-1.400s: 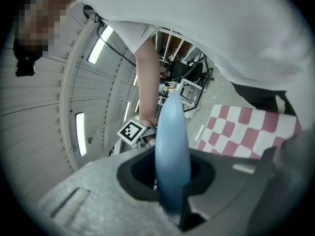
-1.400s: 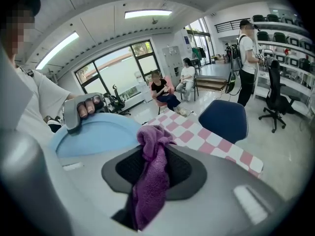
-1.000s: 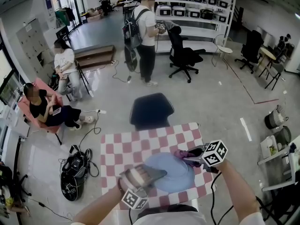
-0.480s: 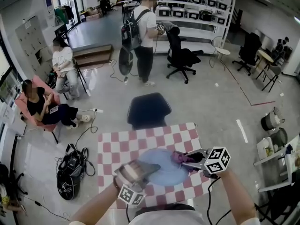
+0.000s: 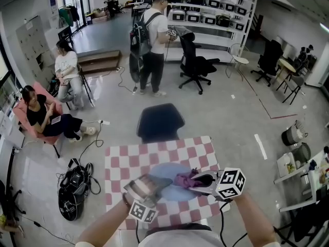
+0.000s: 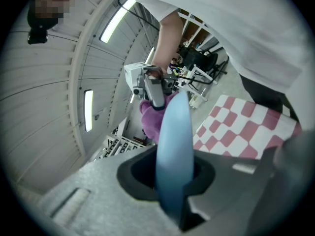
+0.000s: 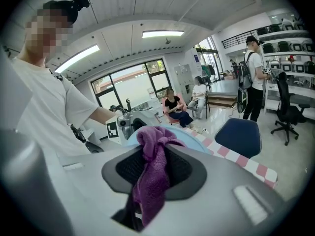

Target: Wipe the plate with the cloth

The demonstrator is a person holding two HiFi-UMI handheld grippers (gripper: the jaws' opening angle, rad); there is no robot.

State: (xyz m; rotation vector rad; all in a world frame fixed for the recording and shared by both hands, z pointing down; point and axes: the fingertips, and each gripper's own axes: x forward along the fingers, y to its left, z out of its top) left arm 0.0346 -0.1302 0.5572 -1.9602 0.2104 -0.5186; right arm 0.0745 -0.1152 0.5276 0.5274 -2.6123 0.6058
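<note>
Left gripper (image 5: 153, 186) clamps the blue plate (image 5: 176, 192) by its rim, steadying it for wiping by right gripper (image 5: 198, 179), shut tight on the purple cloth (image 5: 184, 178).

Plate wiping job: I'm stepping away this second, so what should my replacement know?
Left gripper: shut on the blue plate's rim, holding it over the checked table.
Right gripper: shut on the purple cloth, which meets the plate's face.
Done: both things are grasped. Wiping seems under way, but how much is wiped cannot be told.
Left: probably finish wiping, then set the plate down.
</note>
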